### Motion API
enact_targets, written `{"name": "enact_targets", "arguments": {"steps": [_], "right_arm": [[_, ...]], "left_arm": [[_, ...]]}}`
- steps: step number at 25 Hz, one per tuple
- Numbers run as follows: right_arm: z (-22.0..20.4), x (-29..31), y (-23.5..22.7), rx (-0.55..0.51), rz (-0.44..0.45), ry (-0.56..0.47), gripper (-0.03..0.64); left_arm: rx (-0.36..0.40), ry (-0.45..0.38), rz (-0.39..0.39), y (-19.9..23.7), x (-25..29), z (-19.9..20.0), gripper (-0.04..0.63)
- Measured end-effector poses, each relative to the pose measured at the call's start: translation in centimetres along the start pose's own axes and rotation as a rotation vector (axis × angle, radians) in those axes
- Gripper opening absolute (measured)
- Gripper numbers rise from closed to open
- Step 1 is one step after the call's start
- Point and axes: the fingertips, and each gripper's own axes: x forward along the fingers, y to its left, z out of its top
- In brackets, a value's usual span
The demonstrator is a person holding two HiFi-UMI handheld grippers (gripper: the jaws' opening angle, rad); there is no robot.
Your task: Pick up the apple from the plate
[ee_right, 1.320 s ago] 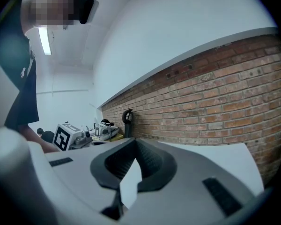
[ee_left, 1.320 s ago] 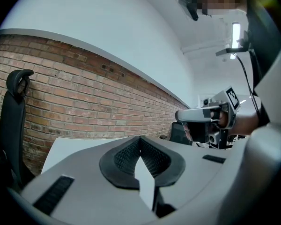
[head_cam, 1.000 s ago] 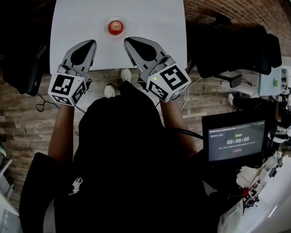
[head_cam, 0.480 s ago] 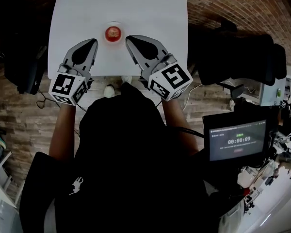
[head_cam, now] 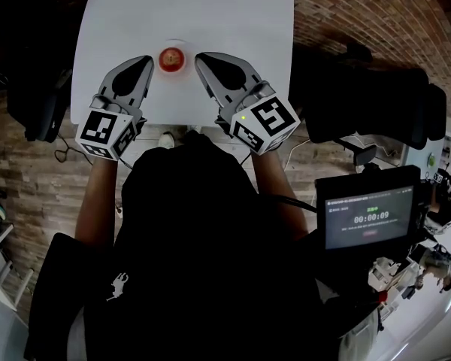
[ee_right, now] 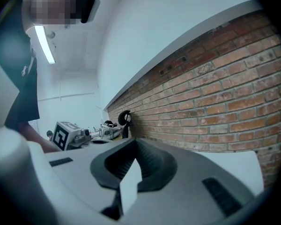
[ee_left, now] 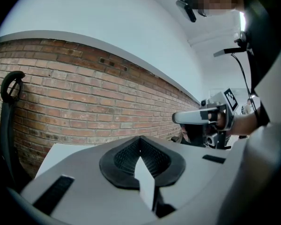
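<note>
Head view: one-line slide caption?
Left gripper and right gripper, jaws shut, flank the apple on its plate on the white table.

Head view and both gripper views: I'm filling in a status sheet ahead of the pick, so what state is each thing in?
apple: whole, resting on the plate, untouched.
plate: flat on the white table, holding the apple.
left tongs: shut, empty, left of the plate.
right tongs: shut, empty, right of the plate.
screen: lit, showing a timer.
</note>
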Motion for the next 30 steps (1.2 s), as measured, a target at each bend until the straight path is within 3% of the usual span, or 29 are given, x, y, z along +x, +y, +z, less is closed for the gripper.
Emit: {"name": "enact_targets", "arguments": {"steps": [11, 30], "right_arm": [[-1.3, 0.3, 0.7, -0.001, 0.062, -0.002, 0.004], [-7.6, 2.4, -0.6, -0.058, 0.164, 0.097, 0.005]], "left_arm": [[0.018, 0.036, 0.054, -0.6, -0.8, -1.8, 0.005], [0.042, 0.213, 0.112, -0.3, 1.9, -10.3, 0.008]]}}
